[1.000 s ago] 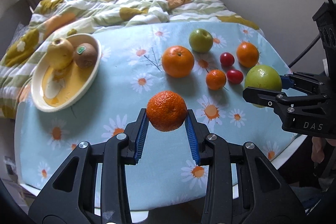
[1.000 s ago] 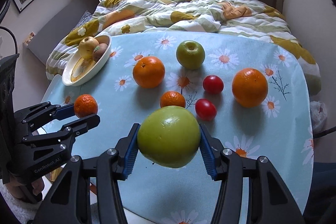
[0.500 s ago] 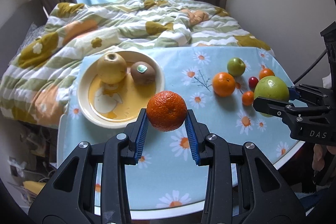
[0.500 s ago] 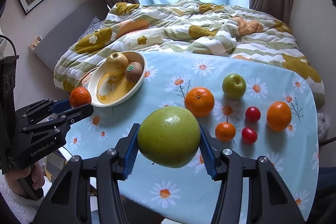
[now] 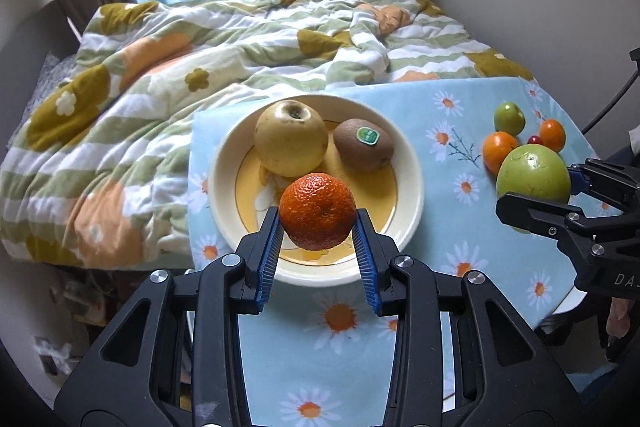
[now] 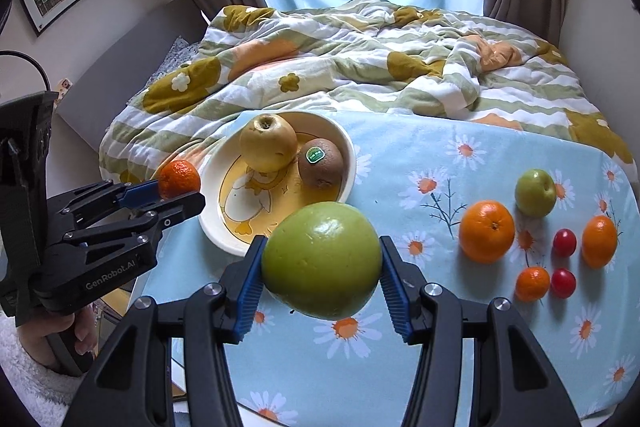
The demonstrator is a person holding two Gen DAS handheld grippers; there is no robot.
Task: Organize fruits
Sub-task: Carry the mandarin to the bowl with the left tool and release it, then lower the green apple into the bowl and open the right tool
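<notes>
My left gripper (image 5: 318, 251) is shut on a small mandarin (image 5: 317, 211) and holds it over the near rim of a cream bowl (image 5: 412, 163) with a yellow duck print. A yellow apple (image 5: 290, 137) and a kiwi (image 5: 363, 145) lie in the bowl. My right gripper (image 6: 320, 291) is shut on a large green fruit (image 6: 321, 259) and holds it above the daisy tablecloth, right of the bowl (image 6: 351, 163). The left gripper also shows in the right wrist view (image 6: 176, 193), at the bowl's left side.
On the tablecloth (image 6: 460, 347) to the right lie a green apple (image 6: 535, 192), two oranges (image 6: 486, 231), a small mandarin (image 6: 532, 283) and two cherry tomatoes (image 6: 563, 282). A rumpled quilt (image 6: 360, 59) lies behind the table. A wall stands at the right.
Both grippers have moved left with their fruit. The left gripper's mandarin now hangs over the bowl's near rim; the right gripper's green fruit is nearer the bowl.
</notes>
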